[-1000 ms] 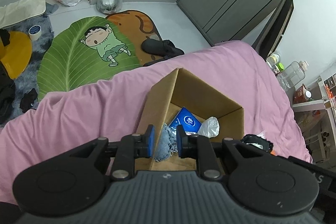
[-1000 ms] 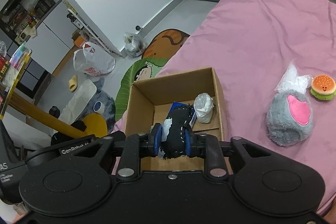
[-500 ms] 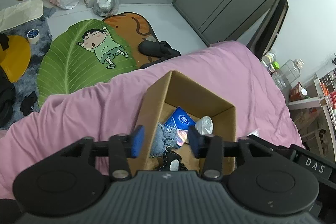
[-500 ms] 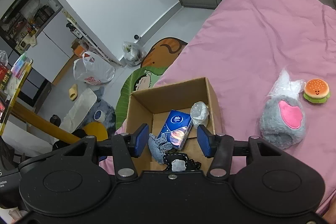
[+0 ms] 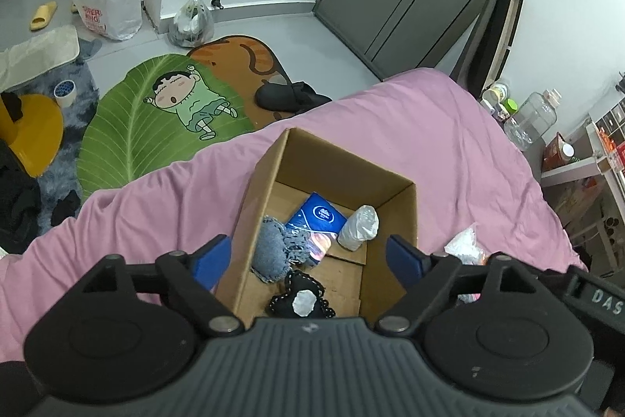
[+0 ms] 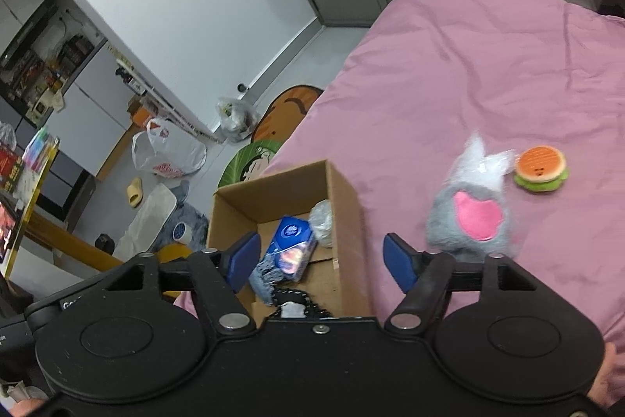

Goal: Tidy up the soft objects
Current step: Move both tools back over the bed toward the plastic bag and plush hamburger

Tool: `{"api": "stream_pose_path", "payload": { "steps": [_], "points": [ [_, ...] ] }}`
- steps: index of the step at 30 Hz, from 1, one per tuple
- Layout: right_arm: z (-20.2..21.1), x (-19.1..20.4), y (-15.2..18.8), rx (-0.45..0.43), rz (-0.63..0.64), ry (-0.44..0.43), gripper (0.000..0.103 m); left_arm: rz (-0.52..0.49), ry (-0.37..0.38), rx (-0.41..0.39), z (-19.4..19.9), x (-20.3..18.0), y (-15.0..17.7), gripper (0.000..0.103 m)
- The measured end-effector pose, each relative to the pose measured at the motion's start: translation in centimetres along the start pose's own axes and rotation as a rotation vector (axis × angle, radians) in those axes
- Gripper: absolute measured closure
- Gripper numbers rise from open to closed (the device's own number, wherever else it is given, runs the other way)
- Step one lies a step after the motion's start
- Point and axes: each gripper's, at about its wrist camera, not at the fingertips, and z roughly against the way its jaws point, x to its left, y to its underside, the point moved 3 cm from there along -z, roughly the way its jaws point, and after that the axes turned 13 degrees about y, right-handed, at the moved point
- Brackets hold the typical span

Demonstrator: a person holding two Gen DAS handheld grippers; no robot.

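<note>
Since a second ago both claws have let go: the left gripper (image 5: 308,256) had a denim-blue piece pinched and the right gripper (image 6: 320,262) a black stitched piece, and both sets of jaws have just been opening, now spread wide with nothing pressed between them; the denim-blue soft piece (image 5: 271,253) and the black stitched soft piece (image 5: 300,301) lie loose inside the cardboard box (image 5: 394,210) on the pink bedspread (image 5: 429,127), beside a blue tissue pack (image 5: 316,219) and a white crumpled bundle (image 5: 359,227); I lose the near end of the black piece under my own gripper body in both views, and the box's near wall is cut off the same way; in the right wrist view the grey plush with the pink patch (image 6: 474,217) is smeared by blur, so I cannot make out its outline, and it sits just beside the burger toy (image 6: 541,169), both well outside the box on open bedspread; the box stands near the bed's edge, with the floor and the green leaf rug (image 5: 136,127) beyond; plenty of bare bedspread lies to the right of the box.
</note>
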Motion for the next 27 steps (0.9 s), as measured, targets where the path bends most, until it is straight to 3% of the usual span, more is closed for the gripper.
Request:
{"api": "stream_pose_path", "payload": {
  "steps": [10, 27],
  "points": [
    [1.4, -5.2, -1.6, -0.037, -0.069, 0.005, 0.022, -0.049, -0.006, -0.022, 0.1, -3.8, 0.5, 0.000],
    [1.5, -13.1, -4.2, -0.054, -0.191, 0.007, 0.019, -0.122, 0.035, -0.018, -2.1, -10.6, 1.1, 0.000]
  ]
}}
